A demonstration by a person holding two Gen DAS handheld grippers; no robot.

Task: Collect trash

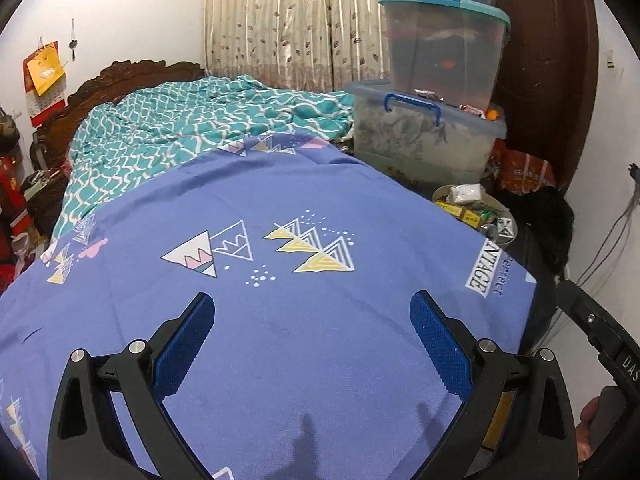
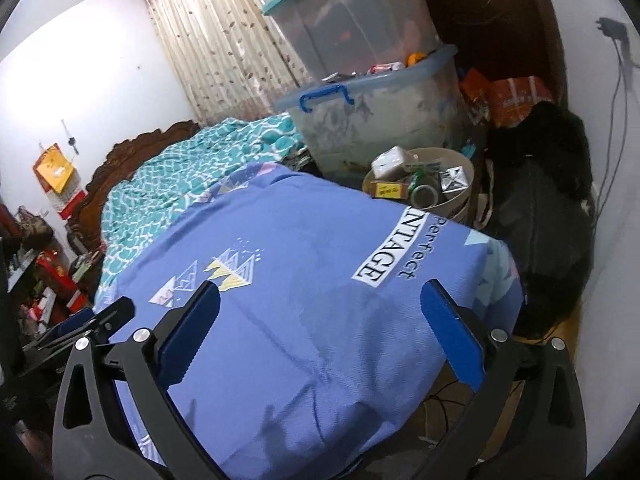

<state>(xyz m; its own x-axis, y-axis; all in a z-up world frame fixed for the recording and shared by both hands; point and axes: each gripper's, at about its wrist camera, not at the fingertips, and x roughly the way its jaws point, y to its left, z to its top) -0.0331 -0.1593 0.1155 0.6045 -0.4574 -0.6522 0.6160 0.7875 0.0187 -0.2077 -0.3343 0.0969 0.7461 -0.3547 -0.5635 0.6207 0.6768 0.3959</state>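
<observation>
A round beige bin stands off the bed's far right corner, filled with trash: a white packet, a yellow box, a tape roll and wrappers. The left wrist view shows the same bin beyond the bed's right edge. My left gripper hangs open over the blue sheet with nothing between its fingers. My right gripper is open wide over the sheet's right corner, also with nothing in it. Each gripper's frame shows at the edge of the other's view.
A teal blanket lies bunched toward the carved headboard. Stacked clear storage boxes stand behind the bin, a black bag to its right against the wall. Cables hang on the right wall. Red clutter sits left of the bed.
</observation>
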